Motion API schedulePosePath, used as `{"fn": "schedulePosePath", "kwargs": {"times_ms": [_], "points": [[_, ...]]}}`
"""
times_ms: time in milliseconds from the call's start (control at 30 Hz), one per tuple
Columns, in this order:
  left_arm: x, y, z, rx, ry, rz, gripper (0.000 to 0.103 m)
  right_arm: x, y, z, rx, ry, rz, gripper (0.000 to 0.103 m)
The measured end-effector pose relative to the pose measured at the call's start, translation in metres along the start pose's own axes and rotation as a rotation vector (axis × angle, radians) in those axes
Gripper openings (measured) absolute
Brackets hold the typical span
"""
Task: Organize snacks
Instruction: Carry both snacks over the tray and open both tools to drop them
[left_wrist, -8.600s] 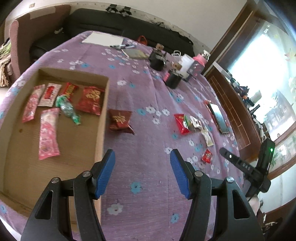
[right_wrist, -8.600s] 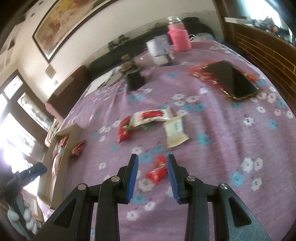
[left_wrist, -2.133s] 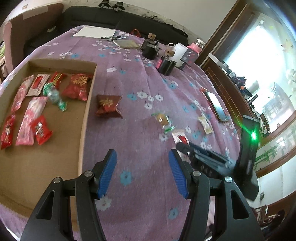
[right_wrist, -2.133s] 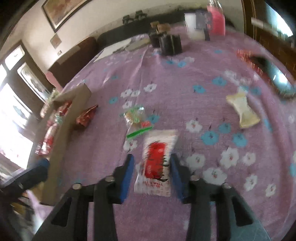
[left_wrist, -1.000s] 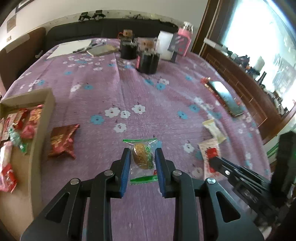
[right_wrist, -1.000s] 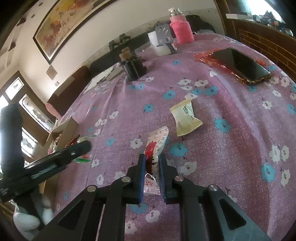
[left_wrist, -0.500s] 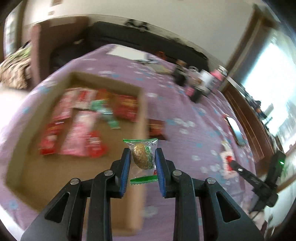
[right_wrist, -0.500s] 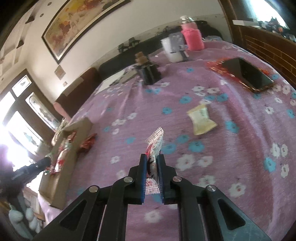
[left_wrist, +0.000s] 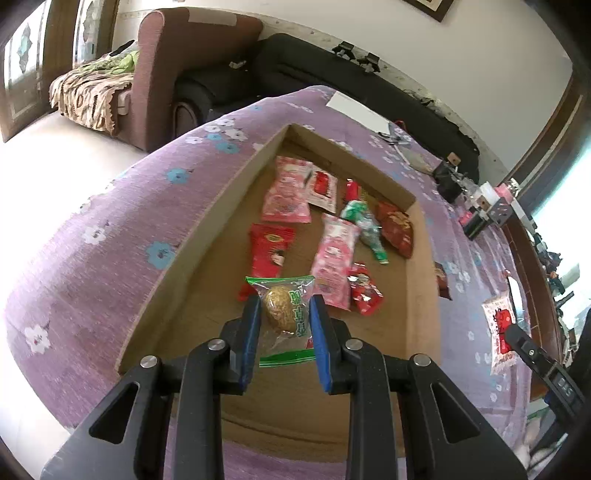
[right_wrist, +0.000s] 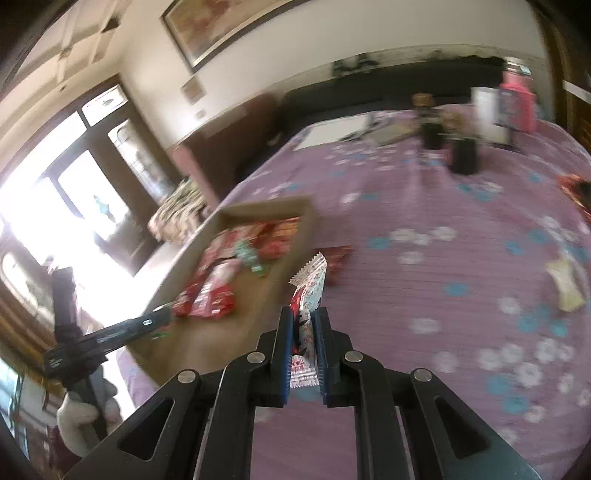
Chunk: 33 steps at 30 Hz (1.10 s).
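Left wrist: the left gripper (left_wrist: 284, 314) clamps a clear green-edged snack (left_wrist: 282, 308) over the cardboard tray (left_wrist: 207, 236), near 2 pink packets (left_wrist: 334, 254).

Right wrist, blurred: the right gripper (right_wrist: 303, 325) pinches a white-red packet (right_wrist: 308, 291), probably above the purple tablecloth (right_wrist: 443, 266) right of the tray.

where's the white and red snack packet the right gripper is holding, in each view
Left wrist view: the white and red snack packet is at the far right edge, in the right gripper, above the purple cloth.
Right wrist view: low centre, upright between the blue fingers.
Shared landmark: the cardboard tray of snacks, centre in the left view, left of the packet in the right.
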<state>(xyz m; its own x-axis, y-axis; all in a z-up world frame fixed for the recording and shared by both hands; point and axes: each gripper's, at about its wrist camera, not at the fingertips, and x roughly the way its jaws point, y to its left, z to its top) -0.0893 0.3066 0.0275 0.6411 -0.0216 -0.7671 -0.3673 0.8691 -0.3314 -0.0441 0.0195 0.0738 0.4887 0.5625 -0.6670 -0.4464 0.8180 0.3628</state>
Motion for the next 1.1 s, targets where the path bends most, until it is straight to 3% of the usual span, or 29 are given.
{"fn": "schedulePosePath", "kwargs": {"times_ms": [200,467,600,767,833,933,1100], "points": [[0.007,0.013,0.003,-0.009,0.008,0.033,0.024,0.039,0.052,0.001,-0.075,0.079,0.060,0.011],[0.008,0.014,0.006,-0.001,-0.002,0.042,0.026,0.090,0.088,-0.011,-0.099,0.190,0.114,0.011],[0.000,0.016,0.006,-0.012,-0.016,0.023,0.037,0.106,0.097,-0.018,-0.088,0.231,0.147,0.011],[-0.015,0.020,0.008,-0.031,-0.049,0.008,0.040,0.116,0.104,-0.023,-0.075,0.264,0.197,0.011],[-0.021,0.021,0.008,-0.042,-0.060,0.000,0.040,0.117,0.107,-0.026,-0.079,0.270,0.214,0.015],[-0.027,0.020,0.009,-0.055,-0.076,-0.007,0.057,0.112,0.109,-0.026,-0.090,0.254,0.203,0.016],[-0.036,0.012,0.007,-0.050,-0.099,-0.024,0.059,0.087,0.104,-0.022,-0.111,0.192,0.178,0.023]]}}
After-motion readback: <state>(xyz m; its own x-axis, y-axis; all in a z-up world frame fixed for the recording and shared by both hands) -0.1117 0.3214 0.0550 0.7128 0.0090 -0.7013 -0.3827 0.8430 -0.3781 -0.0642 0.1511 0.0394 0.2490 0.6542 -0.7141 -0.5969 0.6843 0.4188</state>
